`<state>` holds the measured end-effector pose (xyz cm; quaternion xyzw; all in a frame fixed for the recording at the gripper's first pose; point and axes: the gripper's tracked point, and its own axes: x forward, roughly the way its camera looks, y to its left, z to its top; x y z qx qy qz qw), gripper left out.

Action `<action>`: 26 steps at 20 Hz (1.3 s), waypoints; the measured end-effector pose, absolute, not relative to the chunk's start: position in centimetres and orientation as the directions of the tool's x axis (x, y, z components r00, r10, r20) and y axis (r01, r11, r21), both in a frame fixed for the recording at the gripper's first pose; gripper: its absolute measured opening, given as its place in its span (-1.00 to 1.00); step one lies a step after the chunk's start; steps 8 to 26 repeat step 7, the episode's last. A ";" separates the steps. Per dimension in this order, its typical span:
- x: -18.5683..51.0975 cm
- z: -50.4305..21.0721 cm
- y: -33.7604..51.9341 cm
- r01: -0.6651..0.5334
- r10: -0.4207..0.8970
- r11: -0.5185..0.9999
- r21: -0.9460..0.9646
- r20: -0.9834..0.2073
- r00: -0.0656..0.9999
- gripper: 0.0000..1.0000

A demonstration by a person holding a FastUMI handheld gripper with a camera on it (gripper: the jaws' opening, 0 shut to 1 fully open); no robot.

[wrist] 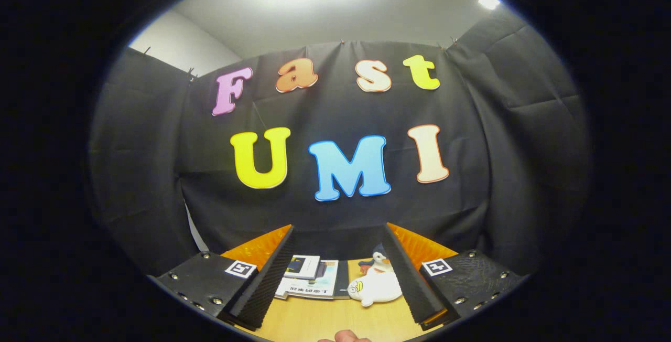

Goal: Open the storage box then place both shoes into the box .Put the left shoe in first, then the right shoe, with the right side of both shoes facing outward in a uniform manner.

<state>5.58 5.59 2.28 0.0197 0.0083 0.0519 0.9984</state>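
Gripper [339, 279] jaws open (gripping nothing), 2 books [309, 276] and a plush penguin [376, 281] between them on the tabletop [325, 321].

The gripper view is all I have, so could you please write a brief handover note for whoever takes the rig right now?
Gripper: open, fingers spread wide, holding nothing, raised and facing the booth wall.
Ahead between the fingers, on the wooden table: a booklet and a white plush toy, lying next to each other.
Storage box and shoes: not located from here.
Done: nothing evident.
Left: find and open the box, then left shoe, then right shoe.
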 end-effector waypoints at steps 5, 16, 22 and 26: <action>6.2 1.8 3.1 -0.119 0.121 0.991 0.055 -0.028 0.992 0.98; 6.9 1.2 1.9 -0.126 0.129 0.990 0.060 -0.038 0.991 0.98; 6.9 1.2 1.9 -0.126 0.129 0.990 0.060 -0.038 0.991 0.98; 6.9 1.2 1.9 -0.126 0.129 0.990 0.060 -0.038 0.991 0.98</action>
